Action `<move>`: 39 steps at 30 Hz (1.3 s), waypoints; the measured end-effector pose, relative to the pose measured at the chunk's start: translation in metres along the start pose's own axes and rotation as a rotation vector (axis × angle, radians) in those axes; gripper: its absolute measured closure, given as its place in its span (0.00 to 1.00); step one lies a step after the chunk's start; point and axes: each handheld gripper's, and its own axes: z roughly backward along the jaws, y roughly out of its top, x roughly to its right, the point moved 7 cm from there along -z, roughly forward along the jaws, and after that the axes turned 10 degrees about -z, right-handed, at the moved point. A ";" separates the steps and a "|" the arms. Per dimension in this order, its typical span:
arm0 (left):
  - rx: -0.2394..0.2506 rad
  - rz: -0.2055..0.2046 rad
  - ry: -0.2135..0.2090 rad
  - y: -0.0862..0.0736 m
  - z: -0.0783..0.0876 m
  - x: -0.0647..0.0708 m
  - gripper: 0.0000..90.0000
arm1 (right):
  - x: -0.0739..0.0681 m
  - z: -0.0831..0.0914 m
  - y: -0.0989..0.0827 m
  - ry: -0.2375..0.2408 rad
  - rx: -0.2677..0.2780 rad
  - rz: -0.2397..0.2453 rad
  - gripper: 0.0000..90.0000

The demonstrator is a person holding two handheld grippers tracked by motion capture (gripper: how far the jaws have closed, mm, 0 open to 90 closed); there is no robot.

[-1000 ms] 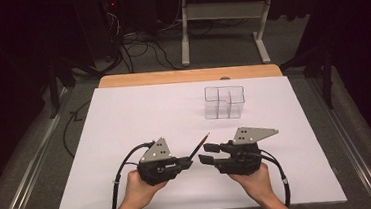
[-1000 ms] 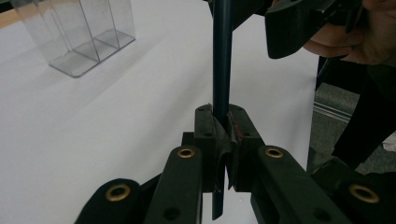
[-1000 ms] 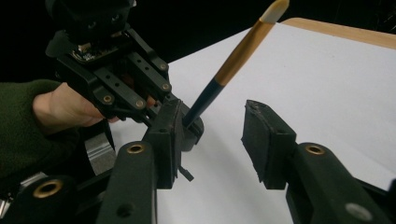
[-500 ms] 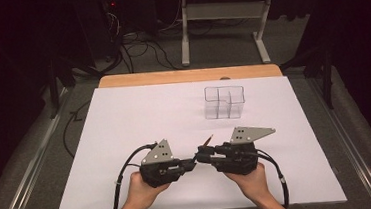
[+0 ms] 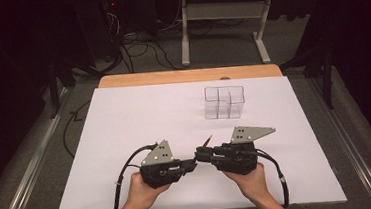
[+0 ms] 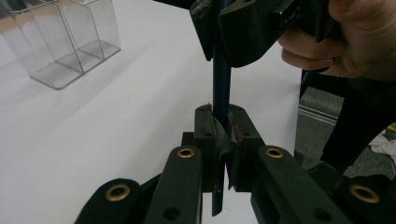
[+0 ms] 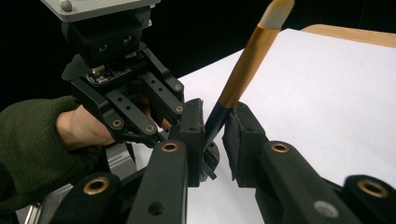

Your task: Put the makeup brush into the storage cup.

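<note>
- The person's hands came in at the bench's near edge, each holding a tool, the two tools tip to tip above the white sheet (image 5: 125, 134).
- The left tool (image 5: 191, 165) was clamped tight on the pen (image 6: 221, 77), gripping its dark blue barrel (the left gripper view showed the pads pressed against it, with a short end of the pen poking out below them).
- The right tool (image 5: 200, 156) faced the left one, its jaws having just been closing with the same pen between them; in the right gripper view a gap remained on at least one side, so the pads were not yet pressing.
- The pen slanted up and away from the tools, its dark barrel giving way to a gold section and a pale tip (seen in the right gripper view).
- Farther back, well apart from the tools, a clear organiser (image 5: 224, 102) stood upright on the sheet.
- The bench's wooden edge (image 5: 186, 76) showed beyond the sheet.
</note>
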 end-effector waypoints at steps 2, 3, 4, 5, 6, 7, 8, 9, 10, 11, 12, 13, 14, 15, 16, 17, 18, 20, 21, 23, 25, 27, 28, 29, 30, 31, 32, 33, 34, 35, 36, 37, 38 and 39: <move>-0.003 -0.005 -0.002 -0.001 0.000 0.000 0.93 | 0.000 0.000 0.000 0.008 -0.001 0.001 0.90; -0.003 -0.006 -0.003 -0.001 0.000 0.001 0.93 | -0.001 0.000 0.000 0.012 -0.001 0.001 0.90; -0.004 -0.005 -0.005 -0.001 0.000 0.001 0.93 | -0.001 0.000 0.000 0.017 -0.001 -0.001 0.91; -0.003 -0.006 -0.007 -0.001 0.000 0.002 0.93 | -0.001 0.000 0.000 0.023 -0.002 -0.004 0.92; -0.004 -0.008 -0.008 -0.002 -0.001 0.002 0.93 | -0.002 0.000 0.000 0.029 -0.002 -0.006 0.92; -0.006 -0.012 -0.010 -0.002 -0.001 0.002 0.93 | -0.002 0.000 0.000 0.033 -0.005 -0.012 0.93; -0.007 -0.017 -0.010 -0.003 -0.001 0.003 0.93 | -0.003 0.000 0.000 0.040 -0.007 -0.014 0.93; -0.010 -0.022 -0.009 -0.003 -0.001 0.003 0.93 | -0.003 0.000 0.000 0.045 -0.007 -0.011 0.94; -0.010 -0.026 -0.008 -0.004 -0.001 0.003 0.93 | -0.003 0.000 0.000 0.047 -0.010 -0.009 0.94; -0.011 -0.035 -0.004 -0.004 -0.002 0.003 0.93 | -0.003 0.000 -0.001 0.047 -0.013 -0.006 0.94; -0.013 -0.042 -0.002 -0.005 -0.002 0.003 0.93 | -0.003 0.000 -0.001 0.047 -0.015 -0.003 0.94; -0.014 -0.044 -0.002 -0.005 -0.002 0.003 0.93 | -0.003 0.000 -0.001 0.045 -0.017 -0.001 0.94; -0.013 -0.045 -0.002 -0.005 -0.002 0.004 0.93 | -0.004 0.000 -0.001 0.045 -0.018 0.002 0.94; -0.015 -0.051 -0.002 -0.006 -0.002 0.004 0.93 | -0.004 0.000 -0.001 0.044 -0.020 0.001 0.94; -0.013 -0.052 -0.001 -0.006 -0.002 0.004 0.92 | -0.004 0.000 -0.001 0.043 -0.021 0.002 0.94; -0.014 -0.054 0.000 -0.006 -0.002 0.004 0.92 | -0.004 0.000 -0.001 0.040 -0.022 0.007 0.94; -0.015 -0.055 0.000 -0.006 -0.002 0.004 0.92 | -0.004 0.000 -0.002 0.037 -0.026 0.008 0.94; -0.017 -0.061 0.001 -0.007 -0.003 0.005 0.90 | -0.005 0.000 -0.002 0.037 -0.028 0.012 0.94; -0.019 -0.065 0.001 -0.008 -0.003 0.005 0.89 | -0.005 0.000 -0.002 0.034 -0.031 0.015 0.94; -0.020 -0.066 0.003 -0.008 -0.004 0.006 0.82 | -0.006 -0.001 -0.001 0.031 -0.034 0.030 0.94; -0.018 -0.067 0.006 -0.008 -0.004 0.006 0.74 | -0.007 0.000 -0.001 0.027 -0.035 0.029 0.94; -0.007 -0.066 0.010 -0.007 -0.004 0.006 0.67 | -0.007 0.001 0.000 0.024 -0.033 0.030 0.94; -0.001 -0.066 0.014 -0.006 -0.004 0.005 0.63 | -0.006 0.002 0.000 0.023 -0.030 0.036 0.94; 0.001 -0.067 0.017 -0.006 -0.004 0.005 0.60 | -0.006 0.002 0.000 0.021 -0.031 0.038 0.94; 0.003 -0.067 0.020 -0.005 -0.004 0.004 0.56 | -0.006 0.003 0.000 0.019 -0.032 0.038 0.94; 0.006 -0.061 0.022 -0.005 -0.004 0.003 0.54 | -0.005 0.003 0.000 0.015 -0.031 0.040 0.94; 0.007 -0.058 0.026 -0.004 -0.004 0.002 0.52 | -0.005 0.004 0.001 0.013 -0.030 0.038 0.94; 0.009 -0.056 0.027 -0.004 -0.003 0.002 0.50 | -0.005 0.004 0.001 0.010 -0.030 0.040 0.94; 0.016 -0.063 0.037 -0.003 -0.002 0.001 0.49 | -0.005 0.004 0.001 0.008 -0.030 0.043 0.94; 0.034 -0.075 0.055 -0.002 -0.001 0.000 0.46 | -0.005 0.005 0.001 0.005 -0.031 0.047 0.94; 0.051 -0.085 0.068 0.000 0.000 -0.001 0.44 | -0.005 0.005 0.001 0.002 -0.032 0.051 0.94; 0.065 -0.085 0.073 0.001 0.002 -0.001 0.44 | -0.005 0.006 0.001 -0.001 -0.032 0.055 0.94; 0.072 -0.086 0.077 0.003 0.004 -0.002 0.43 | -0.005 0.006 0.001 -0.004 -0.029 0.056 0.94; 0.084 -0.083 0.085 0.005 0.006 -0.002 0.43 | -0.005 0.007 0.001 -0.008 -0.029 0.056 0.94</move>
